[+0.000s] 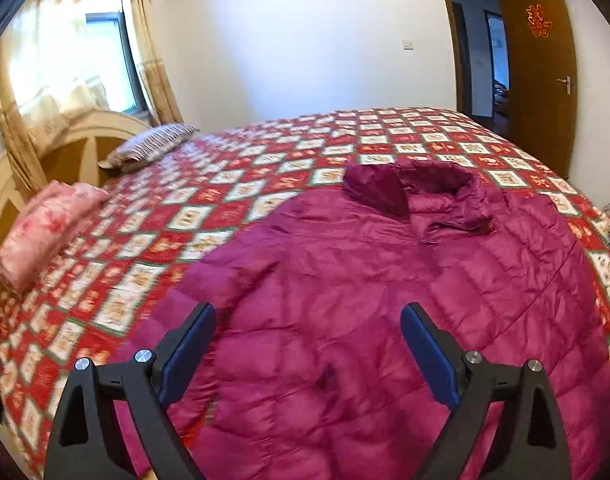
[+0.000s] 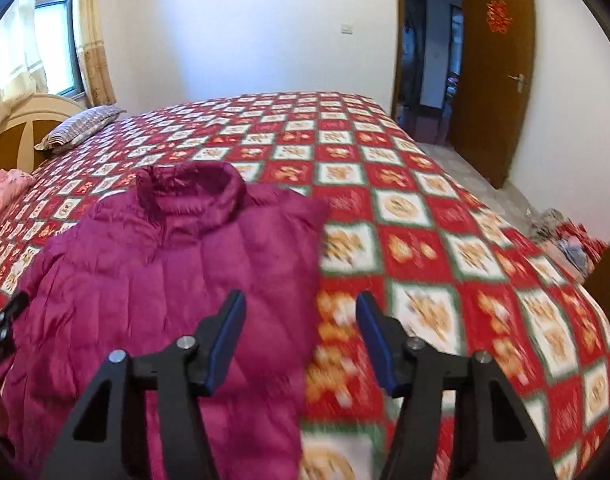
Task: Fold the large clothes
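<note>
A magenta quilted down jacket (image 1: pixel 345 280) lies flat on the bed, its collar (image 1: pixel 417 188) towards the far side. My left gripper (image 1: pixel 309 310) hovers over the jacket's lower body, jaws wide apart and nothing between the blue pads. In the right wrist view the jacket (image 2: pixel 165 260) fills the lower left, with a straight right edge. My right gripper (image 2: pixel 301 298) hangs above that edge, jaws apart: the left pad is over the fabric, the right pad over the quilt, and neither presses on anything. A black part of the other gripper (image 2: pixel 1 320) shows at the left border.
A red and white checked quilt (image 2: pixel 445 240) covers the bed. By the headboard (image 1: pixel 9 184) lie a striped pillow (image 1: pixel 149 146) and a folded pink blanket (image 1: pixel 45 228). A brown door (image 2: pixel 493 80) stands open at the right, and loose things (image 2: pixel 565 232) lie on the floor beside the bed.
</note>
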A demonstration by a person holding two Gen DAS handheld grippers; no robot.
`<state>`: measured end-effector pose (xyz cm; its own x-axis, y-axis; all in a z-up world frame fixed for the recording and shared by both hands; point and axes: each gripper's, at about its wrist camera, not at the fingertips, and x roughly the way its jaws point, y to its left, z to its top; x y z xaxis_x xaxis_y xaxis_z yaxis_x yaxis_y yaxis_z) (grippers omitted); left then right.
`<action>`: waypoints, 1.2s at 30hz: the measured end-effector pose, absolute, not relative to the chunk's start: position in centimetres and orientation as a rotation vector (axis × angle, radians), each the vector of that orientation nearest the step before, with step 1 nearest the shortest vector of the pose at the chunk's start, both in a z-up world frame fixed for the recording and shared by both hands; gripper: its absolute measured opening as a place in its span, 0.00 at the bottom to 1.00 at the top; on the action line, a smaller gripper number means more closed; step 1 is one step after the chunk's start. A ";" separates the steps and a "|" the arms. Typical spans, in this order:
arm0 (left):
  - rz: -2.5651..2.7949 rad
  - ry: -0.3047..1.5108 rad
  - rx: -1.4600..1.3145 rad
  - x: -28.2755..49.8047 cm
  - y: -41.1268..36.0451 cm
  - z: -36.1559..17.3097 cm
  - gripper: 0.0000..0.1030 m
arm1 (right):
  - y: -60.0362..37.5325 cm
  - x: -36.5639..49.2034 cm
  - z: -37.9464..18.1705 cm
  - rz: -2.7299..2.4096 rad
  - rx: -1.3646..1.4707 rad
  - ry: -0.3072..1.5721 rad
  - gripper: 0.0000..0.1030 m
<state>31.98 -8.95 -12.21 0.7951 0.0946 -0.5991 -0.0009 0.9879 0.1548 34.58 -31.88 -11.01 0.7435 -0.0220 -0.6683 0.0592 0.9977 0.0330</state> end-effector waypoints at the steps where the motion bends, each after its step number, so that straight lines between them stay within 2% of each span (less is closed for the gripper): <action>1: 0.057 0.660 0.151 32.6 -9.5 -12.6 0.91 | -31.4 36.0 -11.7 -0.027 0.053 0.723 0.57; 5: 0.068 0.715 0.201 35.7 -12.3 -15.5 0.91 | -30.0 39.3 -14.6 -0.003 0.045 0.739 0.56; 7: 0.084 0.750 0.224 37.0 -12.9 -17.0 0.91 | -30.1 40.4 -16.2 -0.008 0.047 0.788 0.50; 12: 0.094 0.820 0.229 38.8 -12.6 -20.1 0.91 | -31.8 40.9 -19.6 -0.028 0.118 0.851 0.49; 26: 0.107 0.855 0.206 38.8 -12.2 -19.5 0.93 | -31.3 41.3 -19.5 -0.042 0.072 0.855 0.49; 29: 0.031 0.764 0.090 35.8 -10.2 -15.8 0.93 | -31.1 38.7 -15.8 -0.040 0.079 0.774 0.56; 30: 0.015 0.733 0.098 34.8 -10.0 -15.0 0.93 | -30.8 37.9 -15.0 -0.031 0.075 0.759 0.63; 33: -0.007 0.744 0.130 34.3 -10.5 -15.6 0.93 | -28.7 35.4 -14.2 0.033 0.055 0.733 0.65; 36: 0.026 0.822 0.171 35.4 -11.1 -18.6 0.93 | -26.8 35.0 -16.4 0.072 0.027 0.793 0.64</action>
